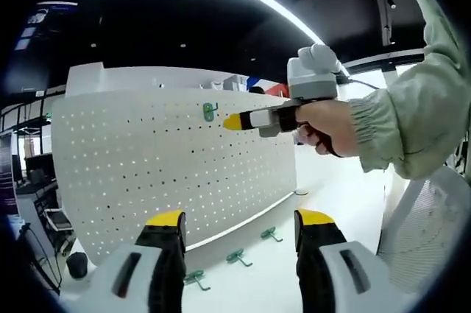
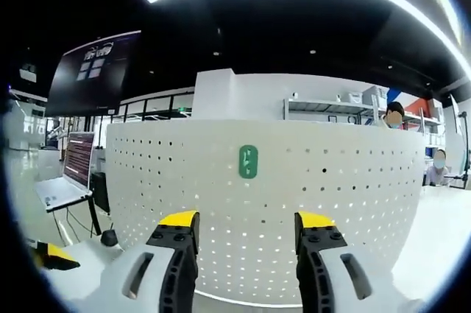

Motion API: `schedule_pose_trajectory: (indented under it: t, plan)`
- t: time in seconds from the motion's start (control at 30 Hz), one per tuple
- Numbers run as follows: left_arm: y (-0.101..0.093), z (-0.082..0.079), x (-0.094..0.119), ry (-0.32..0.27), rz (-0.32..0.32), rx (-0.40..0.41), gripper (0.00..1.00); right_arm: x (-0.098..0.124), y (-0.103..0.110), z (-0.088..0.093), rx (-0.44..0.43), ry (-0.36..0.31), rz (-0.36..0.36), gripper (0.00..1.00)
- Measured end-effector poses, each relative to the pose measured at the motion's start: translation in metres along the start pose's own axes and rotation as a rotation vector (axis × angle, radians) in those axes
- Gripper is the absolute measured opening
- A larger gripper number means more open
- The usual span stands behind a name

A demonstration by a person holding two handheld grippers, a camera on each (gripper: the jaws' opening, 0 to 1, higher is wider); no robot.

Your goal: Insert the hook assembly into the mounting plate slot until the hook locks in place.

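A green hook (image 2: 249, 161) is seen mounted high on the white pegboard (image 2: 331, 202), straight ahead of the right gripper (image 2: 246, 228), whose jaws are spread apart with nothing held. In the left gripper view, three more green hooks (image 1: 237, 257) lie on the white table (image 1: 331, 195) at the board's foot, beyond the left gripper (image 1: 240, 226), whose jaws are likewise parted and empty

left gripper (image 1: 239, 243): pale grey body, black jaws, yellow-capped tips, dark slot on each housing | right gripper (image 2: 246, 243): matched, grey body, black yellow-tipped jaws with small screws | sleeve (image 1: 412, 114): pale green, loose, gathered elastic cuff | hand (image 1: 327, 125): gloveless
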State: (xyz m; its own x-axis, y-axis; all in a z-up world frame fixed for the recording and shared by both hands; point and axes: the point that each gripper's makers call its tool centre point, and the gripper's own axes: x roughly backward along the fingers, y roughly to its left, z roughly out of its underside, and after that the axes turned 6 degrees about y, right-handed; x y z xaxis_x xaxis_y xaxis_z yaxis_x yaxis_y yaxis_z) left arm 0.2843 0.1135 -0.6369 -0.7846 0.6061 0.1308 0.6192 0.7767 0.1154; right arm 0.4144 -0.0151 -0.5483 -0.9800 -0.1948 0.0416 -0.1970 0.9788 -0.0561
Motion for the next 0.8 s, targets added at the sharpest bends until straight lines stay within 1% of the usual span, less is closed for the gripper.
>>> schedule_pose_trajectory:
  t: [0.27,0.4,0.57,0.8]
  plan:
    - [0.0,0.004,-0.001,0.021,-0.003,-0.023,0.61,0.014,0.0,0.006,0.007,0.009,-0.02,0.52]
    - [0.0,0.007,-0.001,0.032,-0.007,-0.032,0.61,0.026,0.004,0.017,0.017,0.029,-0.046,0.52]
    - [0.0,0.008,-0.001,0.04,-0.007,-0.043,0.61,0.047,0.007,0.033,0.032,0.056,-0.072,0.52]
    - [-0.004,0.009,-0.002,0.05,-0.002,-0.059,0.6,0.072,0.005,0.046,0.033,0.069,-0.09,0.53]
